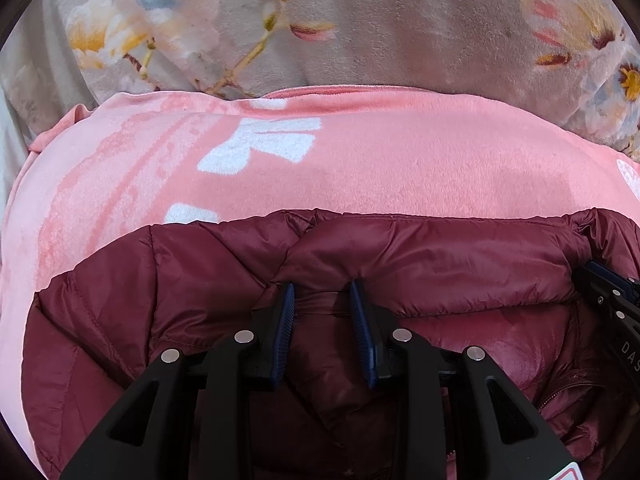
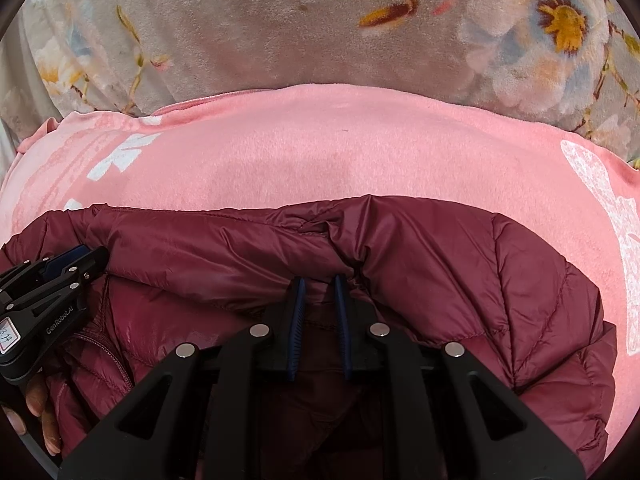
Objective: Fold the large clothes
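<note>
A maroon quilted puffer jacket (image 1: 440, 256) lies on a pink blanket (image 1: 400, 160); it also shows in the right wrist view (image 2: 460, 264). My left gripper (image 1: 322, 294) has its blue pads closed on a fold of the jacket near its far edge. My right gripper (image 2: 320, 286) pinches another fold of the same edge with its pads close together. The right gripper shows at the right edge of the left wrist view (image 1: 608, 292), and the left gripper at the left of the right wrist view (image 2: 60, 268). The jacket's zipper (image 1: 560, 396) lies between them.
The pink blanket (image 2: 360, 152) with white prints lies over a grey floral plush cover (image 1: 380, 20), which also shows in the right wrist view (image 2: 240, 32). A hand (image 2: 36, 408) holds the left gripper at lower left.
</note>
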Demonstrator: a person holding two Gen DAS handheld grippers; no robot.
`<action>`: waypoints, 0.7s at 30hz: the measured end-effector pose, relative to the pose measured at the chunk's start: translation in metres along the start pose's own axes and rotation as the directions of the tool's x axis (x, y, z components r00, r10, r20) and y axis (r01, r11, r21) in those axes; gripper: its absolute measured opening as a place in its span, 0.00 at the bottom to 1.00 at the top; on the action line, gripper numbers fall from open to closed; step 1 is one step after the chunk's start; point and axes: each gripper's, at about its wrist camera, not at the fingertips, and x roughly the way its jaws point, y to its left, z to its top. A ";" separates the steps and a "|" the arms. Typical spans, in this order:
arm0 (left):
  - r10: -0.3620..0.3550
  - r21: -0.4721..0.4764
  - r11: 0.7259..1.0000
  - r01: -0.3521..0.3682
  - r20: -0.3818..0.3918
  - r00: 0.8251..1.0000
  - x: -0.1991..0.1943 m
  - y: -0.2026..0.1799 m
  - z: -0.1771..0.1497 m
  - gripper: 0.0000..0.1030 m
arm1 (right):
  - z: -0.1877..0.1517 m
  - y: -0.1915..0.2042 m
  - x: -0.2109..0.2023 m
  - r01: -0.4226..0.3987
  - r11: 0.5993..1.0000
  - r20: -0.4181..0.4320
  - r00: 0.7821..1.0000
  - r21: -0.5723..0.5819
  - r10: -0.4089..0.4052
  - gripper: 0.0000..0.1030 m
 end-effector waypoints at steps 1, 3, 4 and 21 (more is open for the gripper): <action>0.002 0.003 1.000 -0.002 0.000 1.000 0.000 0.000 0.000 0.28 | 0.000 0.000 0.000 -0.001 1.000 0.000 1.000 0.001 0.001 0.14; 0.009 0.011 1.000 -0.009 -0.001 1.000 0.000 -0.002 0.000 0.28 | 0.000 0.000 0.000 -0.001 1.000 0.000 1.000 0.000 0.001 0.14; 0.013 0.017 1.000 -0.013 -0.001 1.000 0.000 -0.003 0.000 0.28 | 0.000 0.000 0.000 0.000 1.000 0.000 1.000 0.000 0.000 0.14; 0.059 0.026 0.998 -0.058 -0.025 0.998 -0.048 -0.003 -0.017 0.54 | -0.024 -0.017 -0.082 -0.044 0.999 -0.001 0.999 0.024 0.044 0.42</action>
